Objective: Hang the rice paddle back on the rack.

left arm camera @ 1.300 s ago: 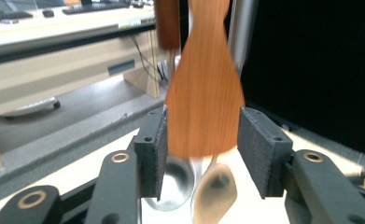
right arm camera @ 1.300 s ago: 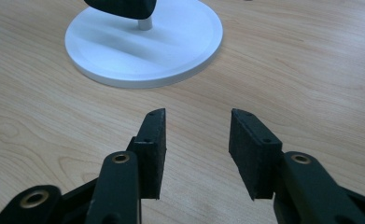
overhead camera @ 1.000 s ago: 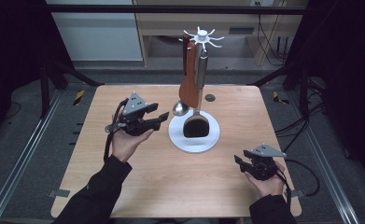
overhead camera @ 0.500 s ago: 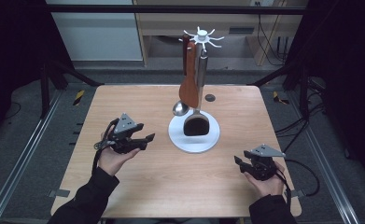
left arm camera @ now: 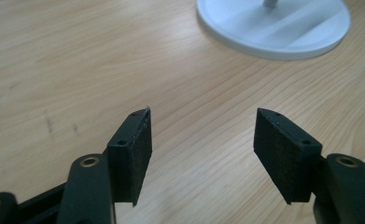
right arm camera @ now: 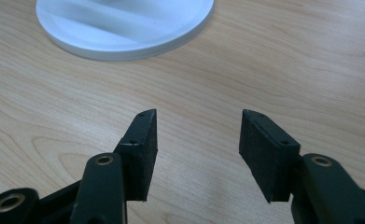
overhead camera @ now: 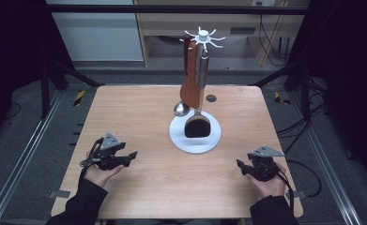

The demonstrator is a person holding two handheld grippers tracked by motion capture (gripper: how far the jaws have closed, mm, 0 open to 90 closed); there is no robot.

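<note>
High view: left gripper (overhead camera: 125, 157) held low over the table (overhead camera: 139, 108) at near left, jaws spread, just been opening, nothing between; right gripper (overhead camera: 247, 167) at near right, jaws likewise spread and just been opening, empty; white rack base (overhead camera: 195, 140) sits centre-far, between and beyond both grippers, with spatula (overhead camera: 197, 126), wooden paddle (overhead camera: 190, 89) and ladle (overhead camera: 181, 108) hung above it.

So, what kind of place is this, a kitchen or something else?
Probably a lab or recording workspace, not a kitchen. A bare wooden table stands inside a dark metal frame, cables trail over the floor, and the utensil stand is the only kitchen item.
</note>
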